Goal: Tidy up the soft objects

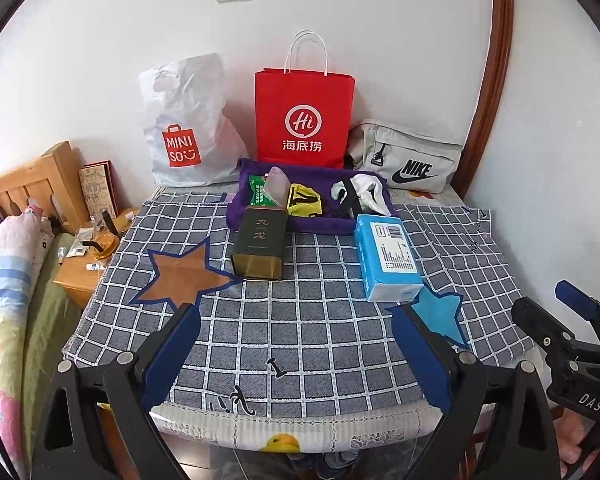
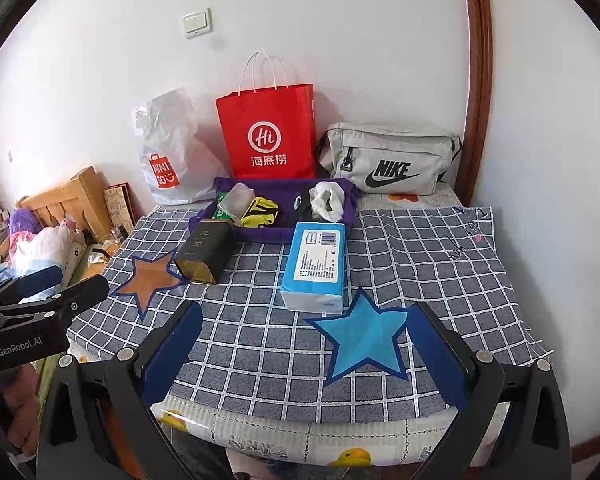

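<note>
A purple fabric tray (image 1: 260,222) (image 2: 260,234) sits at the back of the table, holding a green packet (image 1: 257,194), a yellow-black cloth (image 1: 304,200) (image 2: 260,208) and white socks (image 1: 366,190) (image 2: 328,198). In front of it lie a dark tea tin (image 1: 260,244) (image 2: 206,250) and a blue tissue pack (image 1: 388,258) (image 2: 316,266). My left gripper (image 1: 296,328) hovers open above the table's near edge, nothing between its fingers. My right gripper (image 2: 304,332) is open too, above the blue star (image 2: 362,340).
A Miniso plastic bag (image 1: 184,128), a red paper bag (image 1: 304,116) and a grey Nike pouch (image 1: 408,160) line the wall behind. A brown star patch (image 1: 184,276) marks the checked cloth. A bed and a wooden nightstand (image 1: 80,276) lie to the left.
</note>
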A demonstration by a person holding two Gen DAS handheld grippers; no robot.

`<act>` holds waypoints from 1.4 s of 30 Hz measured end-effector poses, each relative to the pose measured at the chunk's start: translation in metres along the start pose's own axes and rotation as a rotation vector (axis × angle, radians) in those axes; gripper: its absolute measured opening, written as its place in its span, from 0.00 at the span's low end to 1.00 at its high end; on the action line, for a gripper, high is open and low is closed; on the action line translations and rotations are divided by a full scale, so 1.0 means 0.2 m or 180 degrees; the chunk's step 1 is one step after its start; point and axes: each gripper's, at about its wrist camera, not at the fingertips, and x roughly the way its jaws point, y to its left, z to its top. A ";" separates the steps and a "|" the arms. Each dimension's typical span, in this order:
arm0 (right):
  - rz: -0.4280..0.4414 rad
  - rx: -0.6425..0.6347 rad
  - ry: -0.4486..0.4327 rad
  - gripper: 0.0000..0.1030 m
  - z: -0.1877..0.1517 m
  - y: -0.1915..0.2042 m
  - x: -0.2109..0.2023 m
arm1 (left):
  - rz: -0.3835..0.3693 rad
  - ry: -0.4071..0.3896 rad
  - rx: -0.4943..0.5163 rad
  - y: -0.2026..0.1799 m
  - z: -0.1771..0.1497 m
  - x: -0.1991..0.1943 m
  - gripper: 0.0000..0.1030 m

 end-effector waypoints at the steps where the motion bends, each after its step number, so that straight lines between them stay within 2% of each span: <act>1: 0.0003 -0.0002 -0.0001 0.98 0.00 0.00 0.00 | -0.0004 -0.0002 0.0009 0.00 0.00 0.00 0.94; 42: 0.0028 0.0014 0.0013 0.98 -0.01 0.01 0.01 | 0.0046 0.0042 -0.0015 0.01 -0.02 0.02 0.94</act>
